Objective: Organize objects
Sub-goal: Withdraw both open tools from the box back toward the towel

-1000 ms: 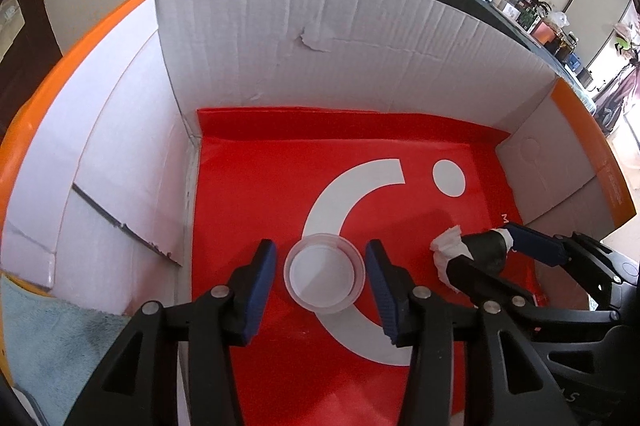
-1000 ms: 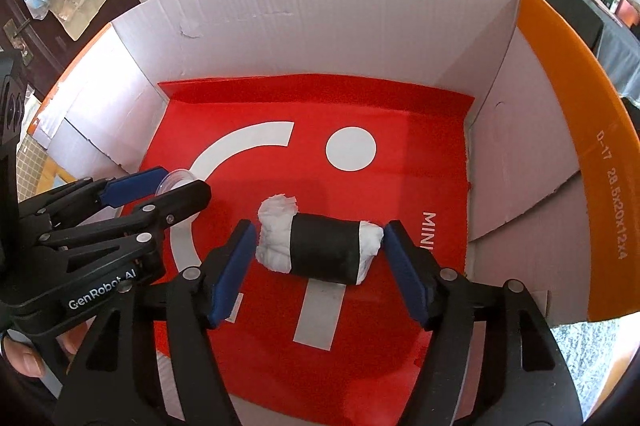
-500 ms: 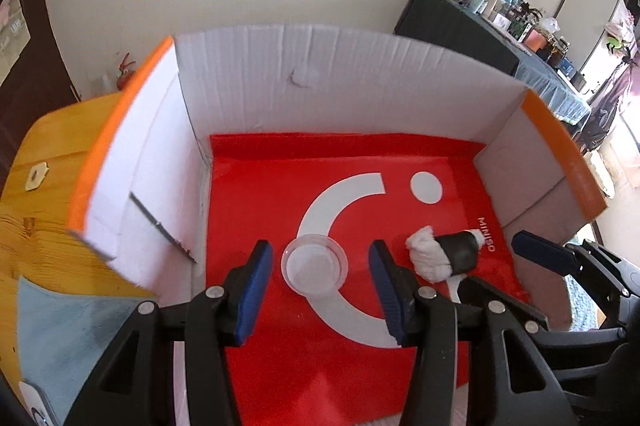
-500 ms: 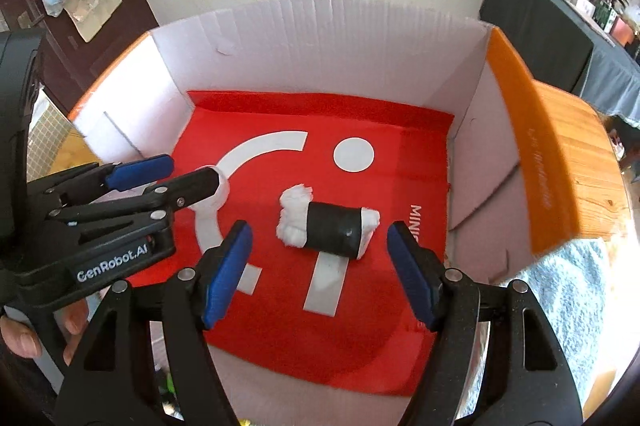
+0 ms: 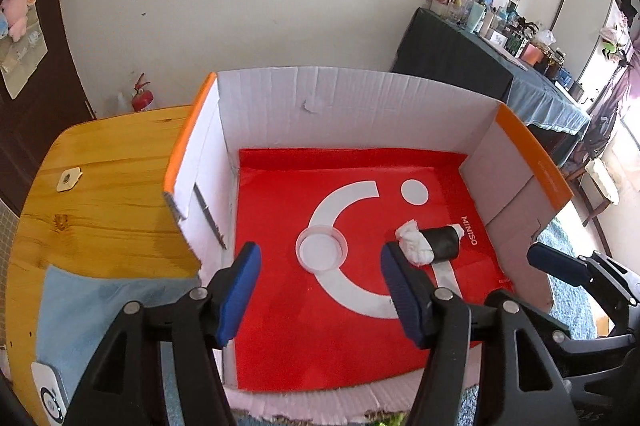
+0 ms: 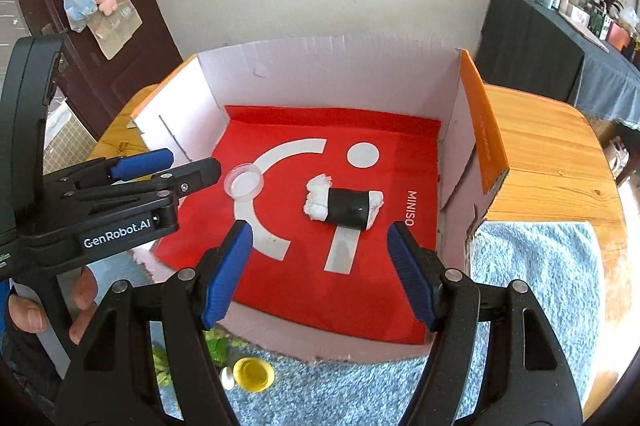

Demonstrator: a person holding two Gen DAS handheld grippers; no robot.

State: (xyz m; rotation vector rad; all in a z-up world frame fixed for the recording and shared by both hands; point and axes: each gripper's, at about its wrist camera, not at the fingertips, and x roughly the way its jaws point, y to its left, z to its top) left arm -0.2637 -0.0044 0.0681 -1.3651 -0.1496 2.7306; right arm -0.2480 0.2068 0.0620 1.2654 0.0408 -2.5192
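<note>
A clear round plastic dish (image 5: 321, 247) (image 6: 244, 182) lies on the red liner of an open cardboard box (image 5: 360, 94) (image 6: 320, 66). A black roll with white tissue ends (image 5: 428, 244) (image 6: 344, 208) lies to its right on the liner. My left gripper (image 5: 320, 290) is open and empty, above the box's near side, behind the dish. My right gripper (image 6: 320, 272) is open and empty, above the near edge, behind the roll. The left gripper also shows in the right wrist view (image 6: 180, 166), the right one in the left wrist view (image 5: 560, 266).
The box stands on a wooden table (image 5: 104, 186) (image 6: 552, 154) over a blue towel (image 6: 540, 286). A yellow cap (image 6: 253, 373) and green bits (image 6: 216, 346) lie on the towel in front of the box. A white device (image 5: 48, 398) sits at the near left.
Both grippers have pulled back and up out of the box. The dish and the roll stay on the liner, now farther from the open jaws.
</note>
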